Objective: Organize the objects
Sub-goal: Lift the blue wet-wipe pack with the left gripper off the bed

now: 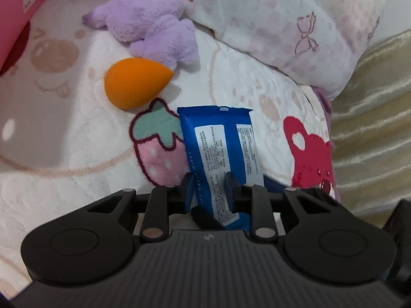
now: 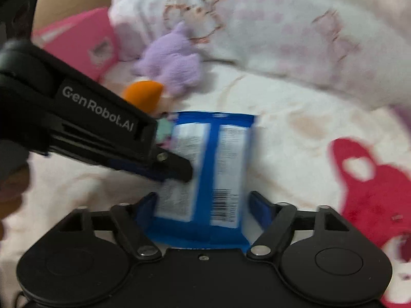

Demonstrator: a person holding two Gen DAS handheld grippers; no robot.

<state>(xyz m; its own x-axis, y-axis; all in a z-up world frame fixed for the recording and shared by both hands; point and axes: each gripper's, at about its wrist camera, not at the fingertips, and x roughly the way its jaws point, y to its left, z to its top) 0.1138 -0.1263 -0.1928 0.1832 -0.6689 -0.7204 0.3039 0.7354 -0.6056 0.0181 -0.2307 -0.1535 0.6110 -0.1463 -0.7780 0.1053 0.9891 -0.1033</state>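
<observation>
Blue wipes pack (image 1: pixel 218 151) lies on the cream printed blanket (image 1: pixel 64 133), label side up, long axis running straight away from both cameras — near short end at the grippers, far crimped end toward the orange sponge (image 1: pixel 133 84) and purple plush (image 1: pixel 151 23)

Left gripper (image 1: pixel 209 190) is clamped on the pack's left long edge near its near end; the pads pinch a narrow strip of wrapper, jaws about as tight as they go. From the right wrist view it comes in from the left, tip pressed onto the pack's left label panel

Right gripper (image 2: pixel 203 205) has its jaws wide apart, one blue pad on either side of the pack's near end. Pack sits between them, neither pad looks to be touching — though that view is motion-blurred, so contact on the left pad isn't certain

Key relation: the right jaws straddle the pack across its short axis, square to the long axis, centred on the barcode end. Left already holds, right is placed to close. My read — next step is a handover or two-handed lift toward the pink box (image 1: pixel 23 2) at top left, likely the destination, can't confirm

Risk: soft wrapper, may buckle rather than grip
</observation>
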